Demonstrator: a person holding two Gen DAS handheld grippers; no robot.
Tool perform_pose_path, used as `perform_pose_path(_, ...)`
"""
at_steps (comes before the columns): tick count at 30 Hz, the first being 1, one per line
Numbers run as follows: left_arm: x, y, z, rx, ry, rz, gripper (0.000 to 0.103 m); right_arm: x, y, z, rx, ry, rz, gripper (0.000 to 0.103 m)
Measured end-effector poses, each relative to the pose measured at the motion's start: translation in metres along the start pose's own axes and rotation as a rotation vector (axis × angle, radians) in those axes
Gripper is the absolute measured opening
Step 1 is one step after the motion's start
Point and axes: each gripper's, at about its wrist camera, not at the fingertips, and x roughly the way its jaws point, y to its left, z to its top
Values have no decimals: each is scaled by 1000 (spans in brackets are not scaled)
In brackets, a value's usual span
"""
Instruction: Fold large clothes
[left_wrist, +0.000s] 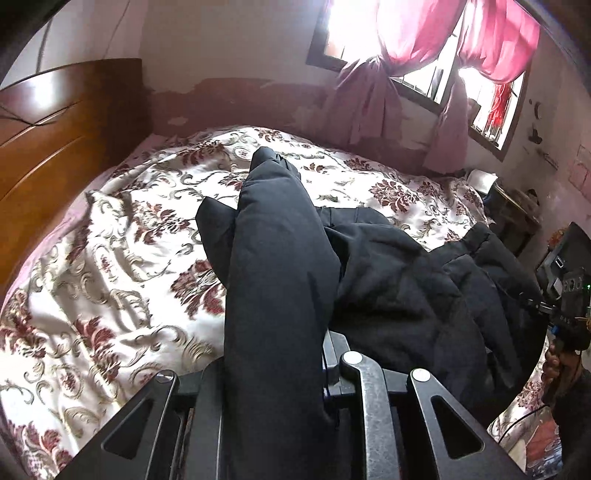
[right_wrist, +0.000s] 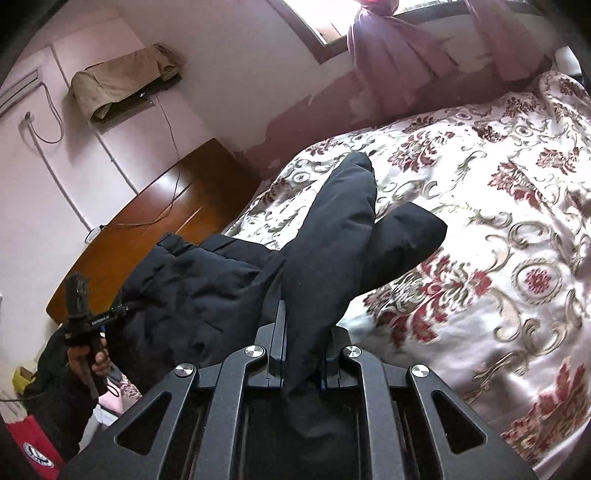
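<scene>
Over the bed with the cream and maroon floral satin cover (left_wrist: 122, 258), a bulky black padded jacket (left_wrist: 388, 280) is held up at two points. Left gripper (left_wrist: 280, 373): jaws closed on a thick roll of the black fabric, which runs out between the fingers and ends in a puffy sleeve-like tip. Right gripper (right_wrist: 303, 354): likewise clamped on a fold of the same garment, seen passing between its fingers. Which part of the jacket each holds (cuff, shoulder or hem) cannot be told.

The middle of the jacket sags between the two grips, and part of it appears to rest on the cover. A two-point hold is judged to serve a purpose: the heavy padded cloth is kept spread and under its own weight, so that it can be laid flat before any fold.

From the right wrist view, the left hand (right_wrist: 92, 360) is seen round its gripper's handle, beside the wooden headboard (right_wrist: 155, 221). Pink tied curtains (left_wrist: 373, 96) hang at the window beyond the bed.

Judgement: early stage; no fold is visible yet.
</scene>
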Motion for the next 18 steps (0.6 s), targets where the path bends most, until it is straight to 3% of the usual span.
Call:
perform_pose_path(5, 7, 11, -32, -30, 24, -5, 18, 8, 3, -27, 0, 30, -20, 11)
perform_pose_path(13, 44, 33, -79, -103, 108, -1, 19, 27, -23, -70, 22, 106, -168, 12)
perform_pose_path(18, 50, 34, -87, -115, 136, 63, 31, 34, -36, -81, 69, 120, -254, 24)
